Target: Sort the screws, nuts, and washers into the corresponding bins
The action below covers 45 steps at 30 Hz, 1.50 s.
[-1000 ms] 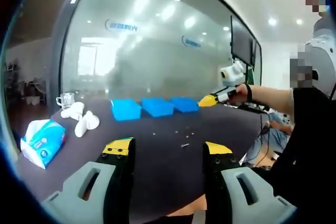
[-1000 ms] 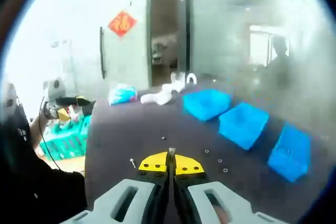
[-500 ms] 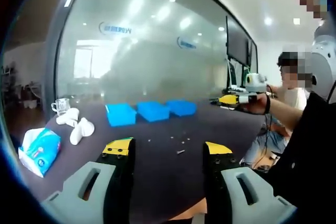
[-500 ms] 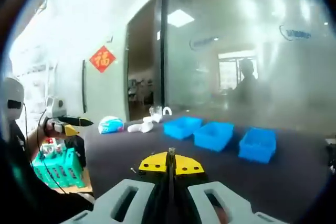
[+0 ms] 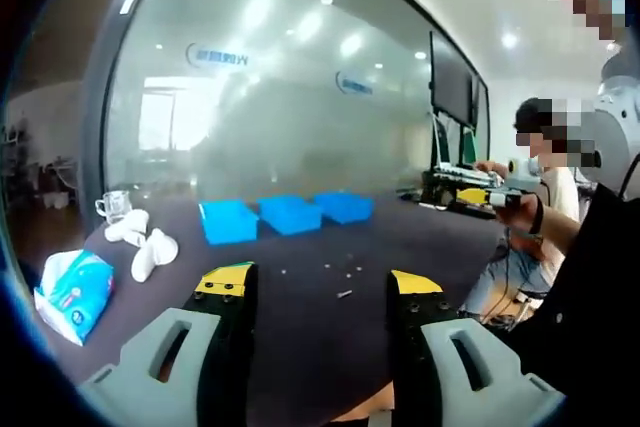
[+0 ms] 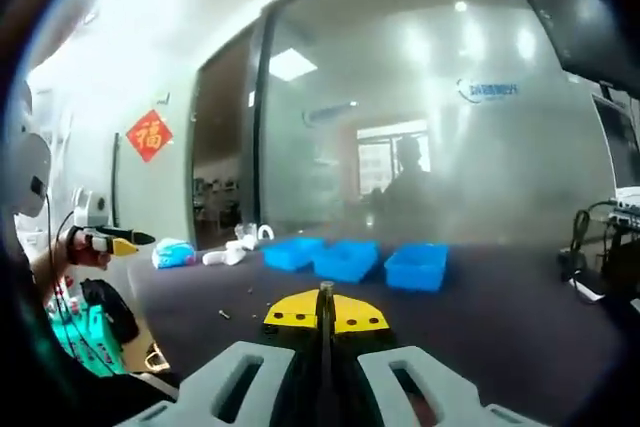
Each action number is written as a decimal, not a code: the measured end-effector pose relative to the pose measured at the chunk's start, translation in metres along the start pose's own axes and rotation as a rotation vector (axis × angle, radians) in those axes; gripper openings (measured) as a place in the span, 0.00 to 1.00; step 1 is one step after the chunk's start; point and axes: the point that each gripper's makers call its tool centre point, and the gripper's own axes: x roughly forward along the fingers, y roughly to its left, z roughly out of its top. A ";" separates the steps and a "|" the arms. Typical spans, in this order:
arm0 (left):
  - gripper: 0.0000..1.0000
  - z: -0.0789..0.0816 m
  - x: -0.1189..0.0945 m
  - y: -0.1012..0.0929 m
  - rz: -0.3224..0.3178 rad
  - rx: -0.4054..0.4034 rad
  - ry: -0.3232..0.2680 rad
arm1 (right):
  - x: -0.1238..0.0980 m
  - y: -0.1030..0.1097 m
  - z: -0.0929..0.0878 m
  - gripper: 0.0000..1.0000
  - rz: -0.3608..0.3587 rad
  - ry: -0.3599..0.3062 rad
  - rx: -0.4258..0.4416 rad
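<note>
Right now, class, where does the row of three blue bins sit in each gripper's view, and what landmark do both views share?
Left gripper view: the three blue bins sit left of centre, at the table's far edge before the glass wall, above the open jaws.
Right gripper view: the bins sit at mid-height, just above the shut yellow jaw tips.
Shared landmark: the tissue pack at the row's end.

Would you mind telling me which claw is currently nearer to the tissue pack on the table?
Left. The left claw hovers at the table edge with the tissue pack close on its left; the right claw, shut on a screw, sees it far off across the table.
</note>
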 end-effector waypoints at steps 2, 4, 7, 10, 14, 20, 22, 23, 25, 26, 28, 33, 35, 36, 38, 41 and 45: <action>0.51 0.000 0.001 -0.001 -0.003 0.000 -0.001 | -0.002 -0.001 -0.001 0.00 -0.006 0.003 0.002; 0.51 0.000 0.002 -0.001 -0.006 -0.001 -0.001 | -0.002 -0.001 -0.002 0.00 -0.011 0.002 0.009; 0.51 0.000 0.003 -0.003 -0.010 -0.001 0.000 | -0.002 -0.001 -0.001 0.00 -0.017 0.000 0.003; 0.51 0.000 0.002 -0.003 -0.009 0.000 0.001 | 0.001 -0.003 0.004 0.00 -0.022 -0.013 -0.005; 0.51 -0.001 0.000 -0.002 -0.004 0.000 0.000 | 0.006 -0.006 0.014 0.00 -0.027 -0.028 -0.020; 0.51 -0.001 -0.002 -0.001 0.004 -0.003 -0.002 | 0.018 -0.013 0.025 0.00 -0.039 -0.044 -0.037; 0.51 -0.001 -0.003 -0.001 0.004 -0.002 -0.003 | 0.025 -0.016 0.031 0.00 -0.038 -0.050 -0.040; 0.51 -0.001 -0.003 -0.001 0.005 -0.003 -0.004 | 0.029 -0.017 0.033 0.00 -0.036 -0.050 -0.043; 0.51 0.000 -0.003 -0.001 0.005 -0.001 -0.004 | 0.036 -0.020 0.038 0.00 -0.038 -0.054 -0.054; 0.51 0.000 -0.004 0.000 0.006 -0.001 -0.005 | 0.042 -0.022 0.041 0.00 -0.037 -0.054 -0.059; 0.51 0.001 -0.004 0.000 0.006 -0.001 -0.007 | 0.050 -0.026 0.046 0.00 -0.036 -0.058 -0.064; 0.51 0.001 -0.006 0.001 0.010 0.000 -0.010 | 0.077 -0.039 0.058 0.00 -0.034 -0.063 -0.061; 0.51 0.001 -0.008 0.003 0.016 -0.002 -0.013 | 0.089 -0.043 0.061 0.00 -0.033 -0.065 -0.059; 0.51 0.001 -0.009 0.004 0.018 -0.004 -0.014 | 0.095 -0.045 0.062 0.00 -0.031 -0.061 -0.065; 0.51 0.001 -0.010 0.006 0.022 -0.004 -0.013 | 0.109 -0.051 0.062 0.00 -0.035 -0.053 -0.082; 0.51 -0.001 -0.011 0.006 0.024 -0.010 -0.013 | 0.130 -0.062 0.057 0.00 -0.056 -0.015 -0.148; 0.51 -0.004 -0.011 0.007 0.026 -0.018 -0.011 | 0.164 -0.069 0.053 0.00 -0.049 0.006 -0.139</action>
